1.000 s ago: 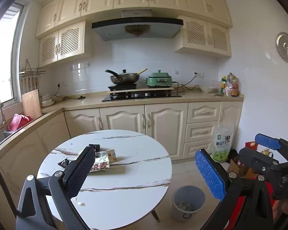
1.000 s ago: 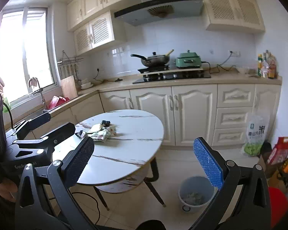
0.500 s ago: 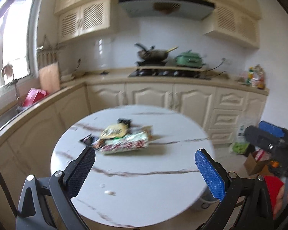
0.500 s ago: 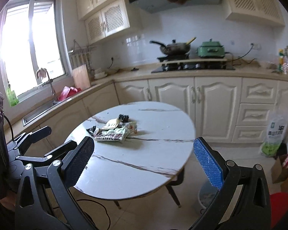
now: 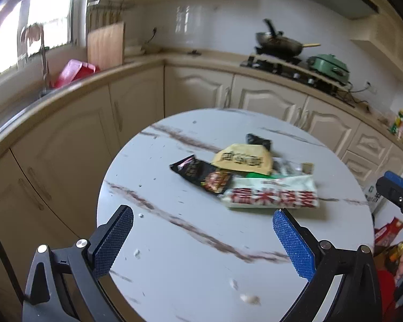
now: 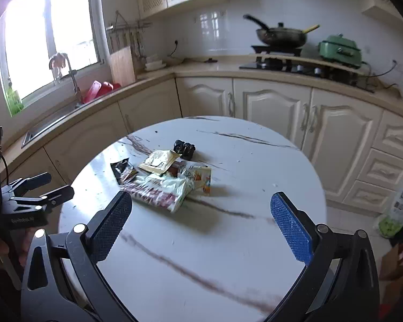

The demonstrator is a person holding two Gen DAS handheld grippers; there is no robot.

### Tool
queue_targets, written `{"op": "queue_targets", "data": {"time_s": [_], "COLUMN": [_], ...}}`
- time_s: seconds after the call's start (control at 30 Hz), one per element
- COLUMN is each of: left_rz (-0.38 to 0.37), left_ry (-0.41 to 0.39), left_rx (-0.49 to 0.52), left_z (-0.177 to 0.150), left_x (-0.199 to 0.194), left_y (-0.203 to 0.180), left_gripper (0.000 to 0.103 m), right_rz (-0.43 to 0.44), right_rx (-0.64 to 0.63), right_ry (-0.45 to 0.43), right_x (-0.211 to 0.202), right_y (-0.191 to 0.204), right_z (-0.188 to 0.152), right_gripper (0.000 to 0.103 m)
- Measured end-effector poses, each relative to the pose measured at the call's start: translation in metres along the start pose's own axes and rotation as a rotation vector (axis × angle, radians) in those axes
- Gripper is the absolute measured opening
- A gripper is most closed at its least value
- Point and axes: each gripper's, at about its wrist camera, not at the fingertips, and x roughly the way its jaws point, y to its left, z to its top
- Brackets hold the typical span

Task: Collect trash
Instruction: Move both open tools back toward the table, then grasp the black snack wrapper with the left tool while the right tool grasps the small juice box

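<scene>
A pile of empty snack wrappers lies on the round white marble table (image 5: 196,268): a white packet with red characters (image 5: 272,197), a yellow packet (image 5: 241,158), a dark wrapper (image 5: 198,173) and a crumpled black piece (image 5: 258,141). The same pile shows in the right wrist view, with the white packet (image 6: 161,191), yellow packet (image 6: 158,161) and black piece (image 6: 184,147). My left gripper (image 5: 202,241) is open and empty, above the table's near side, short of the pile. My right gripper (image 6: 201,230) is open and empty, also short of the pile.
Kitchen counter with cream cabinets (image 6: 268,104) wraps behind the table, with a sink (image 6: 53,120), wok (image 6: 280,36) and green cooker (image 6: 339,49). A green-and-white bag (image 6: 397,209) and boxes (image 6: 397,257) stand on the floor to the right. Crumbs (image 5: 248,297) lie on the table.
Both grippers have moved closer to the table and tilted down over it; the wrapper pile now looms larger. The floor bin has dropped out of view. Both stay open.
</scene>
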Motion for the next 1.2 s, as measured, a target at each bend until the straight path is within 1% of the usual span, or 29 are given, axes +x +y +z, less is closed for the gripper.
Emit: {"op": "queue_targets", "data": {"time_s": [0.13,0.2,0.27,0.33,0.37,0.43,0.47,0.57,0.6,0.67,0.73,0.8,0.83,0.87,0.9,1.0,1.07,1.1,1.13,1.2], "left_rz": [0.005,-0.009,-0.017,-0.045,-0.050,-0.036,-0.030,0.020,0.038,0.051,0.062,0.078,0.078,0.074,0.078,0.083,0.085,0.077,0.072,0.095], "left_ry": [0.042,0.076,0.130,0.136,0.145,0.181,0.185,0.182,0.185,0.193,0.218,0.225,0.225,0.229,0.239,0.251,0.237,0.248,0.253,0.268], "left_rx": [0.002,-0.009,-0.047,-0.077,-0.089,-0.114,-0.119,-0.117,-0.125,-0.144,-0.158,-0.167,-0.175,-0.189,-0.196,-0.235,-0.283,-0.293,-0.296,-0.290], "left_z": [0.021,0.030,0.039,0.051,0.058,0.070,0.078,0.093,0.099,0.109,0.120,0.130,0.133,0.139,0.141,0.150,0.154,0.158,0.161,0.169], "left_x": [0.038,0.059,0.077,0.092,0.098,0.114,0.119,0.131,0.137,0.147,0.162,0.173,0.177,0.184,0.189,0.203,0.210,0.217,0.223,0.238], "left_y": [0.006,0.004,0.004,0.002,0.002,0.002,0.003,0.003,0.005,0.007,0.009,0.011,0.011,0.013,0.013,0.017,0.019,0.020,0.019,0.017], "left_gripper": [0.102,0.102,0.102,0.102,0.102,0.102,0.102,0.102,0.102,0.102,0.102,0.102,0.102,0.102,0.102,0.102,0.102,0.102,0.102,0.102], "right_rz": [-0.004,0.023,0.061,0.095,0.098,0.087,0.106,0.154,0.163,0.159,0.159,0.147,0.148,0.161,0.184,0.240,0.236,0.234,0.238,0.251], "right_rx": [0.022,0.040,0.069,0.094,0.103,0.110,0.112,0.151,0.154,0.142,0.125,0.106,0.098,0.091,0.083,0.097,0.089,0.087,0.092,0.108], "right_ry": [0.041,0.060,0.098,0.128,0.137,0.175,0.185,0.232,0.238,0.247,0.259,0.276,0.277,0.273,0.277,0.270,0.246,0.240,0.231,0.224], "right_x": [0.033,0.051,0.069,0.087,0.095,0.113,0.121,0.140,0.145,0.152,0.157,0.160,0.161,0.161,0.160,0.154,0.145,0.142,0.138,0.132], "right_y": [-0.012,-0.020,-0.027,-0.034,-0.036,-0.038,-0.038,-0.043,-0.043,-0.041,-0.038,-0.037,-0.037,-0.037,-0.037,-0.044,-0.050,-0.051,-0.054,-0.061], "right_z": [0.008,0.011,0.013,0.017,0.018,0.022,0.024,0.026,0.026,0.025,0.023,0.019,0.019,0.018,0.015,0.009,0.006,0.006,0.005,0.002], "right_gripper": [0.103,0.103,0.103,0.103,0.103,0.103,0.103,0.102,0.099,0.092,0.068,0.059,0.050,0.045,0.029,0.029,0.029,0.029,0.029,0.029]}}
